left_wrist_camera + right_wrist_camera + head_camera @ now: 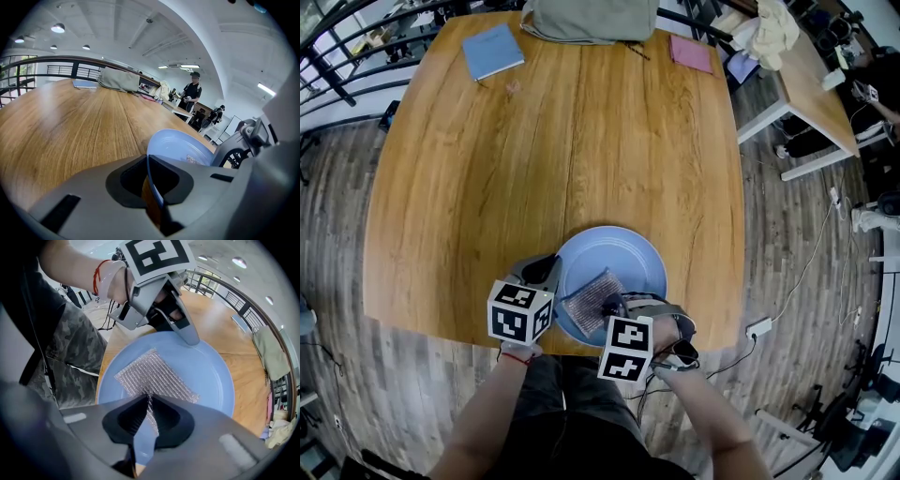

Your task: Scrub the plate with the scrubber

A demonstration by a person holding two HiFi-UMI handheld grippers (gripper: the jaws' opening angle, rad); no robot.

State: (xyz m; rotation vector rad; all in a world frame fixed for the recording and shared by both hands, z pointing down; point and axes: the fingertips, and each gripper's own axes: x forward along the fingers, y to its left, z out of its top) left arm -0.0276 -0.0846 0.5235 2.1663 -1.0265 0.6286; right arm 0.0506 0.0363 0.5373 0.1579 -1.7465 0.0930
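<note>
Wooden table bears plate, blue book, bag, pink book

I'm working in what is looking like an open office or lab: I'm standing at a big wooden bench by a black railing, with another desk, a floor power strip and ceiling lights surrounding me.

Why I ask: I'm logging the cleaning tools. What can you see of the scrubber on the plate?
The scrubber is a thin, roughly rectangular pad of silvery, metallic-looking woven mesh. It lies mostly flat inside the blue plate, toward the person's side. The right gripper is shut on its near edge. The left gripper, clamped on the plate's rim, is clear of it.
</note>
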